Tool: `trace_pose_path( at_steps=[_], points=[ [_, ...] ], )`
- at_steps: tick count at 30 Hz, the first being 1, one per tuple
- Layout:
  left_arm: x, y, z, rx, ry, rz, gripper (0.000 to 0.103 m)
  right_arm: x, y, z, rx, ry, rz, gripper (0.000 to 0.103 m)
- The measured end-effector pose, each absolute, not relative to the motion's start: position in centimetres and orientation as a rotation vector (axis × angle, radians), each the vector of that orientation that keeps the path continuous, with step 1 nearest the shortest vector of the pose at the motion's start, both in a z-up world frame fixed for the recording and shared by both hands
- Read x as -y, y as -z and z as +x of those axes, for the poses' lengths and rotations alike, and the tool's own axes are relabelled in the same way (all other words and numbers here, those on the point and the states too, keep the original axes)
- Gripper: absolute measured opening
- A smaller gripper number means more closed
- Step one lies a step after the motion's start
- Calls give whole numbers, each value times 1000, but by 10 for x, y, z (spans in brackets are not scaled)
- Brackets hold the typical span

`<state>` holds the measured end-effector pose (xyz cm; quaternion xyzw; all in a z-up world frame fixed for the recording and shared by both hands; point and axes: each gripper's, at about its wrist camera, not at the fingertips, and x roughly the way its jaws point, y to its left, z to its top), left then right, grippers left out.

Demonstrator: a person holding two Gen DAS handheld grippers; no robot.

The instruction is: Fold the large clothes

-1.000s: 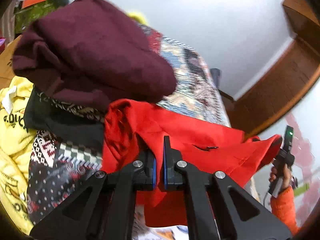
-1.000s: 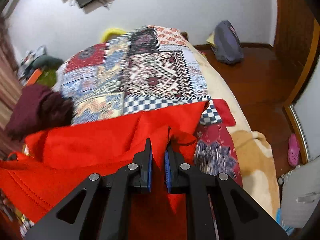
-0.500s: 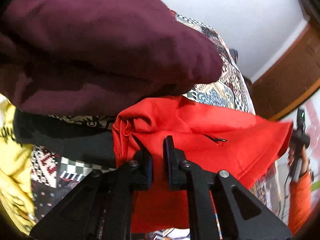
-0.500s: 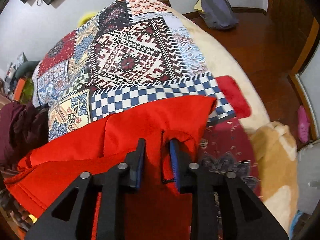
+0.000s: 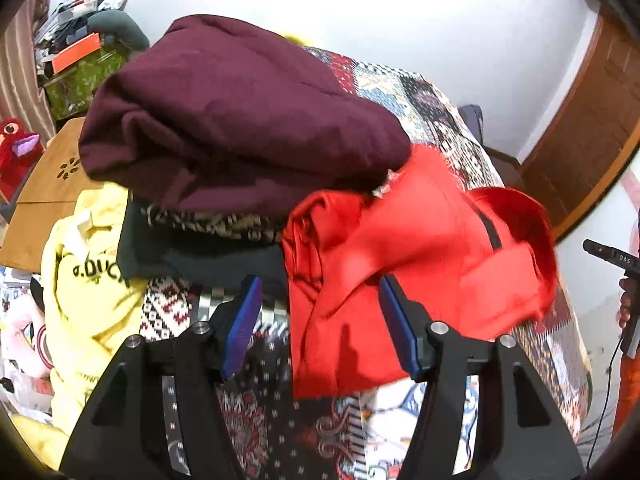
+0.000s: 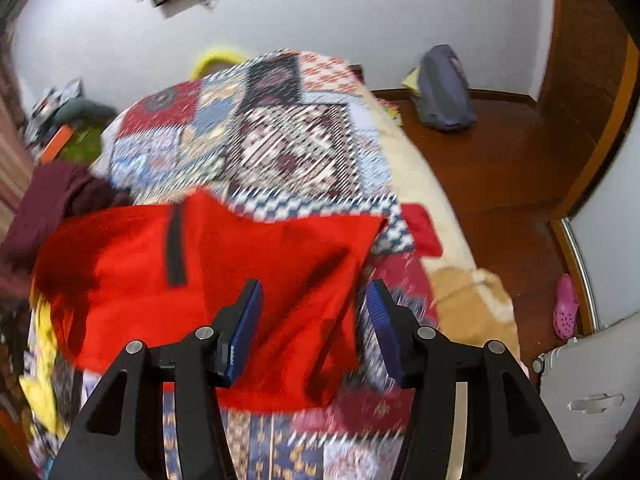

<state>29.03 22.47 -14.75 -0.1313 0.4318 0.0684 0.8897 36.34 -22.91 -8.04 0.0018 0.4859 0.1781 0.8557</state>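
A red garment (image 5: 404, 256) with a black zip pocket lies folded on the patchwork bedspread (image 5: 440, 112). My left gripper (image 5: 316, 312) is open, its jaws wide apart, just in front of the garment's left end. In the right wrist view the red garment (image 6: 224, 264) lies flat and my right gripper (image 6: 316, 316) is open above its near right corner. Neither gripper holds cloth.
A maroon garment (image 5: 240, 112) sits on a pile of dark and patterned clothes beside the red one. A yellow garment (image 5: 88, 280) lies left. A wooden board (image 5: 52, 176) is behind. A bag (image 6: 444, 92) and pink shoe (image 6: 566, 306) lie on the floor.
Both grippers were shut on the red garment and have opened wide, letting it go. It now rests on the bed. Both grippers have drawn back a little.
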Motion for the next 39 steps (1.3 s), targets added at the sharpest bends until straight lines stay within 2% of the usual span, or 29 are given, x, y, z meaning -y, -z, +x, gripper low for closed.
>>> trace_pose_path(
  at_steps=[9, 16, 20, 25, 29, 34, 39],
  points=[
    [-164, 184, 291, -999, -20, -174, 60, 200, 122, 316, -1098, -461, -65, 50],
    [-122, 216, 323, -1042, 29, -6, 60, 154, 150, 319, -1154, -537, -105, 50],
    [-122, 225, 351, -1051, 37, -26, 60, 122, 151, 329, -1132, -580, -151, 50],
    [-124, 219, 391, -1004, -14, -52, 60, 82, 161, 354, -1139, -634, -194, 50],
    [-138, 195, 417, -895, -116, -85, 60, 64, 158, 384, -1106, -602, -193, 50],
    [-173, 162, 416, -783, -156, -231, 60, 77, 137, 439, -985, -378, -100, 50],
    [-189, 159, 397, -788, -160, -264, 60, 104, 130, 450, -1005, -369, 23, 50]
  ],
)
